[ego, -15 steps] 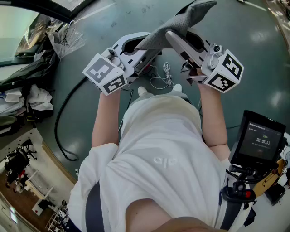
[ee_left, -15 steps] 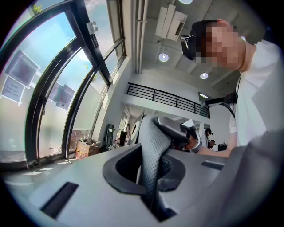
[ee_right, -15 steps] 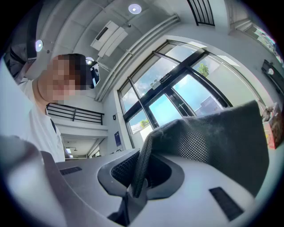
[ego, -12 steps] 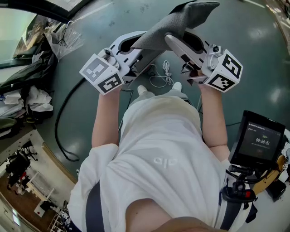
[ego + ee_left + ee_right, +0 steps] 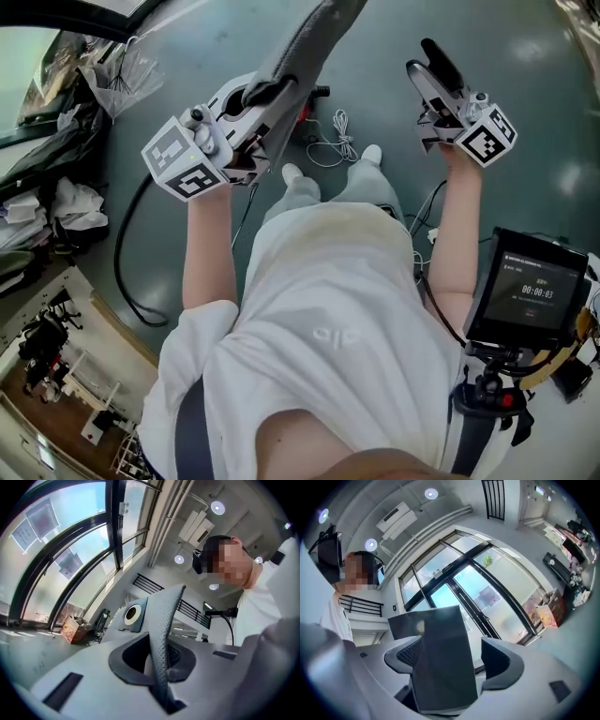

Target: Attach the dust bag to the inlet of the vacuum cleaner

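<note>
View from above of a person in a white shirt [image 5: 328,309] standing on a grey-green floor [image 5: 534,122], with a gripper in each hand and the arms held out, well apart. The left gripper [image 5: 265,97] has its jaws clenched on the grey dust bag [image 5: 302,47]. The left gripper view shows the two pads pinching a thin edge of textured fabric. From that grip the dust bag rises in the air above the floor and runs off the top edge of the head view. In the left gripper view a grey plate [image 5: 132,614] with a round, pale-ringed hole shows just beside the fabric; whether it belongs to the bag cannot be told. The right gripper [image 5: 429,64] is clear of the bag, its jaws spread wide. A dark flat panel [image 5: 440,658] stands between them, against one pad and apart from the other; what it is cannot be told. On the floor lie a coiled white cord [image 5: 337,142] near the person's feet and a thick black hose [image 5: 116,267] toward the left edge. A small screen [image 5: 527,291] sits at the person's right side
</note>
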